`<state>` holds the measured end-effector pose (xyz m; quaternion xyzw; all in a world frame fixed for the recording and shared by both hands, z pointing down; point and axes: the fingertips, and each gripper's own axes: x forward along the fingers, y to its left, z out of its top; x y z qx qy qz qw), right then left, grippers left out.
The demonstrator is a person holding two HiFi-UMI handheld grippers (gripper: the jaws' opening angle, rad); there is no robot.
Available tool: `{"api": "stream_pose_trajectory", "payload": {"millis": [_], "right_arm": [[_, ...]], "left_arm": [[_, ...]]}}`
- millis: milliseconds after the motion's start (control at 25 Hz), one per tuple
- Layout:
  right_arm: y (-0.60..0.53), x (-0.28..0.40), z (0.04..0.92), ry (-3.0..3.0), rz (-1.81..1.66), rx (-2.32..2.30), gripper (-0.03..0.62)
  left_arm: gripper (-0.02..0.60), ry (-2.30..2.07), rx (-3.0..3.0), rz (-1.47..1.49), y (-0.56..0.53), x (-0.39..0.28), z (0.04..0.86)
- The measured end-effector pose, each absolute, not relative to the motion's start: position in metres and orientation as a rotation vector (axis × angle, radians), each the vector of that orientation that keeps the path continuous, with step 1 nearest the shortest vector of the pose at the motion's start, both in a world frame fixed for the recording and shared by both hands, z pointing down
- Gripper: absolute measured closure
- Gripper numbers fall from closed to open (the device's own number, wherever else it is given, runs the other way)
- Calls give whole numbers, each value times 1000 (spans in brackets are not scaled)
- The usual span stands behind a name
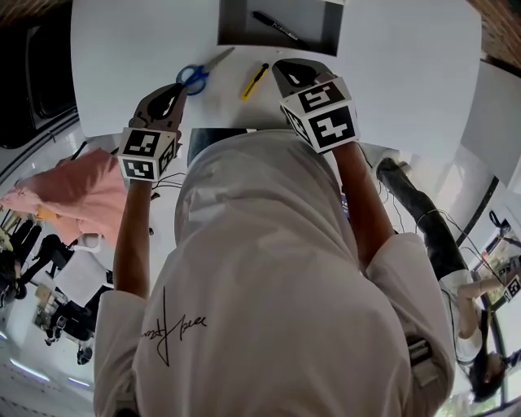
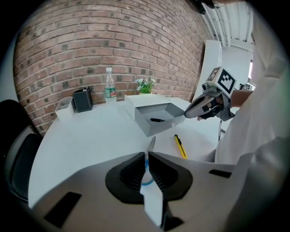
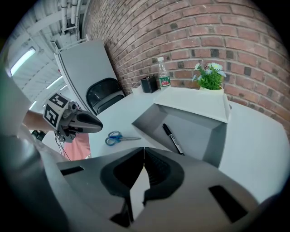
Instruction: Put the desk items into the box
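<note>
Items counted: one open grey box (image 1: 240, 24); one black marker pen (image 1: 277, 27); one pair of blue-handled scissors (image 1: 199, 73); one yellow utility knife (image 1: 255, 81); one water bottle (image 2: 108, 86); one potted plant (image 3: 209, 76); one black desk organiser (image 2: 83, 99); one black chair (image 3: 104, 95).

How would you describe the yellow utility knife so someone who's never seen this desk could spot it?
On the white table, find the open grey box. Just in front of it, on the person's side, lies the yellow utility knife, right of the blue-handled scissors. It's the only yellow item, slim and straight, unlike the black marker inside the box.
</note>
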<state>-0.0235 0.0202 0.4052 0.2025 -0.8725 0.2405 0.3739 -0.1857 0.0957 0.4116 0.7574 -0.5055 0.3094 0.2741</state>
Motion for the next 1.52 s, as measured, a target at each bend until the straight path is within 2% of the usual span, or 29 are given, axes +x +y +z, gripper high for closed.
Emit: {"api": "stream_pose_trajectory", "payload": {"millis": [320,480,720,1000,1520], "right_arm": [[22,-25,408,-2225,632,508,566],[21,-24,412,-2214,635,508,566],[21,-22,414,-2204,641,509,566],[21,-20,419,-2198,649,510,566],[18,-20,426,-2187,668,508,566]], "left_arm": [[572,-1305,2019,935,95,-191,430],[517,-1262,2023,975,95,-189,437],[495,-1209,2026,1066,96,-189,449],[489,-1131,2050,1209,97,-189,463],[483,-1066,2042,1275,93,-187,482]]}}
